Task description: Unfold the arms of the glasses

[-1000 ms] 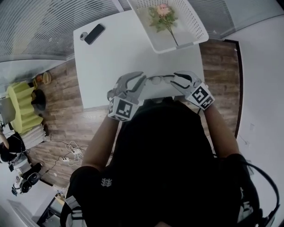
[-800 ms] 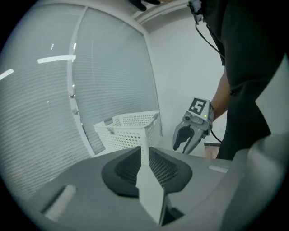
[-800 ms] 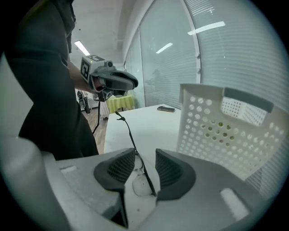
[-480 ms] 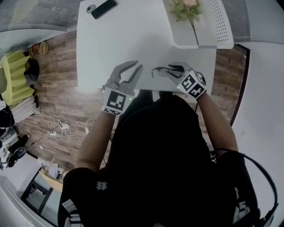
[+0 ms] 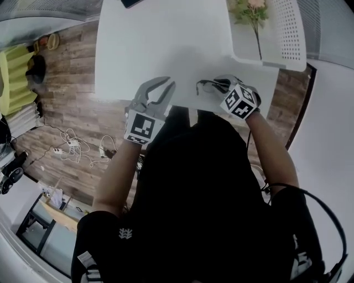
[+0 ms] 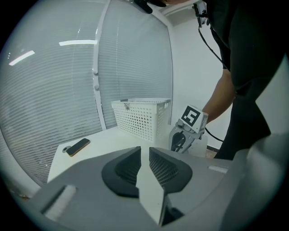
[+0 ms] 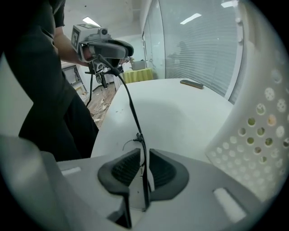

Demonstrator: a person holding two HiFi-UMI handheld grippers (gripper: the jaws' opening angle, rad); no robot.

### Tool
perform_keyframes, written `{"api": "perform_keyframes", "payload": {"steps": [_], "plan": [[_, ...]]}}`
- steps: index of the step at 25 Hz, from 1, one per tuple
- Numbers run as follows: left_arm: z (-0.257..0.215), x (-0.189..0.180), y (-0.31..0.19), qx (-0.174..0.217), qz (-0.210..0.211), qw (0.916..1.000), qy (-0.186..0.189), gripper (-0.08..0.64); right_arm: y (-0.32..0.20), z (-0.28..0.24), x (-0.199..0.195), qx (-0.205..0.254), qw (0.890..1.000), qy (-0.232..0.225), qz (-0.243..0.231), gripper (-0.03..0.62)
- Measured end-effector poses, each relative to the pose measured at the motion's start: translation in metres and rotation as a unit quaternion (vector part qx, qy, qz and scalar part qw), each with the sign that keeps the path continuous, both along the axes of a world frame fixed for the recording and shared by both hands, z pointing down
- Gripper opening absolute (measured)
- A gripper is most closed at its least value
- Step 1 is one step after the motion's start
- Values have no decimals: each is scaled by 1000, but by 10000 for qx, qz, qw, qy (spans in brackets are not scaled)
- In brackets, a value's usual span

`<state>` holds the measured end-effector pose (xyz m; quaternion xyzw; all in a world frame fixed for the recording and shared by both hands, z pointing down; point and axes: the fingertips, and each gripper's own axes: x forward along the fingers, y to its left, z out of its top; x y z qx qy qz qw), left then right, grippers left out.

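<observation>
White tabletop (image 5: 138, 50), phone (image 6: 77, 146) on its far left part. Left hand-held gripper (image 5: 166, 85) sits over the near edge, jaws a narrow gap apart, nothing between them. To its right and clear of it, dark glasses (image 5: 206, 86) near the tabletop's front edge; lying or slightly lifted, can't tell. Right hand-held gripper (image 5: 220, 84) at their right end, pointing down, jaws closing with a thin dark part of the glasses between the pads, not yet pinched. Far right: white perforated basket (image 5: 287, 44) on the tabletop, pink flower (image 5: 251, 11) inside.
</observation>
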<state>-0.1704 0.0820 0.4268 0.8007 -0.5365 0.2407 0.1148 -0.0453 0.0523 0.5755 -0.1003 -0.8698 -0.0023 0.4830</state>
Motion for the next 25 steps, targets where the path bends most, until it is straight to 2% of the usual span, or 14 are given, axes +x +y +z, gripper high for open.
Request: {"api": "perform_keyframes", "payload": {"steps": [5,6,7,12,15,19,25], "plan": [[-2,-6,0,24,-71,10000,19,65,2,10,-3,-4,9997,216,-135,63],[-1,-7,1,12,-76,10000,18,66,3,11,-3,1,9996,232,-149,45],[-1,-8,2,-1,-79,10000,15,65,3,12,-4,2,9996,236,-156,25],[0,-5,3,-30,-19,10000,-16,66,3,5,-3,-25,9999,84,-54,15],[4,1,3,-98,84,9999,-14,66,2,-4,2,-4,10000,-77,36,15],[31,13,10,-453,257,9986,10,69,-2,-18,7,4,9987,-468,219,15],[60,49,14,-757,668,9947,182,86,-4,-39,19,-16,9926,-1096,520,15]]}}
